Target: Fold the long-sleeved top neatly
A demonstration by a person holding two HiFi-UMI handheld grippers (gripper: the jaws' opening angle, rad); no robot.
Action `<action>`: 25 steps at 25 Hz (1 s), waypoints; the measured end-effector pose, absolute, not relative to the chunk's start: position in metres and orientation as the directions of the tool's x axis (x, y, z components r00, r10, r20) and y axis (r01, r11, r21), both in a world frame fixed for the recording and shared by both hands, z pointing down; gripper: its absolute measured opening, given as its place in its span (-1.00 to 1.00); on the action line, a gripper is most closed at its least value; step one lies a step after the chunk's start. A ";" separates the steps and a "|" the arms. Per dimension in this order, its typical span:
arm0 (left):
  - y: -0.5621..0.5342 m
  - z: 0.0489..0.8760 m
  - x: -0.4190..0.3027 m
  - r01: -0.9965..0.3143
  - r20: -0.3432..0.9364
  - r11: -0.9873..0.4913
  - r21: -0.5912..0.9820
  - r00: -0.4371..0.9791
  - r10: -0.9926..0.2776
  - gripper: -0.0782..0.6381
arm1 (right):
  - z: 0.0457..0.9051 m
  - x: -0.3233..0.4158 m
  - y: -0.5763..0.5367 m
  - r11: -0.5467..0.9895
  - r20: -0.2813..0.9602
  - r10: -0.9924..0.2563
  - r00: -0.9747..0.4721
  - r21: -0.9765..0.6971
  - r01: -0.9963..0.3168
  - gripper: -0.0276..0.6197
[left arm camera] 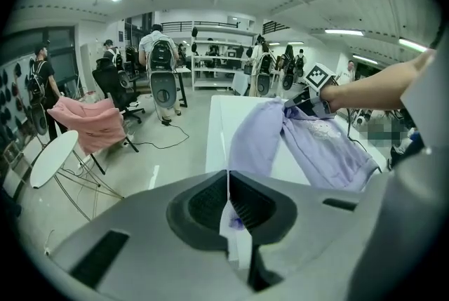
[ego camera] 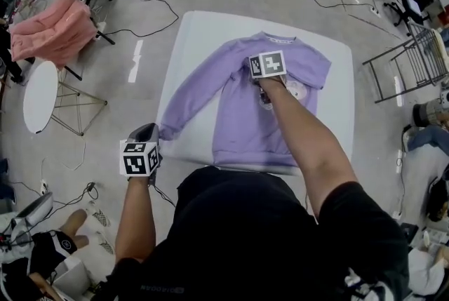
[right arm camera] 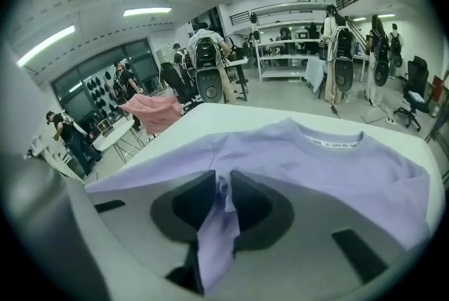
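Note:
A lavender long-sleeved top (ego camera: 245, 117) lies face up on the white table (ego camera: 337, 117), collar at the far side. Its left sleeve runs out to the table's near left corner, where my left gripper (ego camera: 147, 132) is shut on the cuff (left arm camera: 237, 222). My right gripper (ego camera: 268, 67) is over the chest, with the right sleeve folded in across the body. In the right gripper view its jaws (right arm camera: 223, 187) stand slightly apart with the cuff (right arm camera: 214, 236) bunched loosely between them. The collar (right arm camera: 330, 142) lies beyond.
A pink garment (ego camera: 52, 29) hangs over a chair at the far left, beside a small round white table (ego camera: 38, 96). A metal rack (ego camera: 410, 64) stands right of the table. Cables and office chairs lie on the floor behind, and people stand in the background.

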State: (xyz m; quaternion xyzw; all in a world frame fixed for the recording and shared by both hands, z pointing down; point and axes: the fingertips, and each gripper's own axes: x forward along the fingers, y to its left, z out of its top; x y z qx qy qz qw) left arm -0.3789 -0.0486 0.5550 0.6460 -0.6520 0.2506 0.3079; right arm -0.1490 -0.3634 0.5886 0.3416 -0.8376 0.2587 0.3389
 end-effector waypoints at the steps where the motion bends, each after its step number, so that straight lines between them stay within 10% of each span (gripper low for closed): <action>1: -0.050 0.555 -0.381 -0.996 0.722 0.040 0.077 0.028 -0.692 -0.76 | 0.586 -0.149 -0.363 0.635 0.735 -0.398 -0.549 -0.211 -0.743 -0.65; 25: -0.036 0.598 -0.384 -0.926 0.719 0.145 0.349 0.165 -0.675 -0.47 | 0.516 -0.041 -0.180 0.740 0.598 -0.443 -0.668 -0.176 -0.649 -0.90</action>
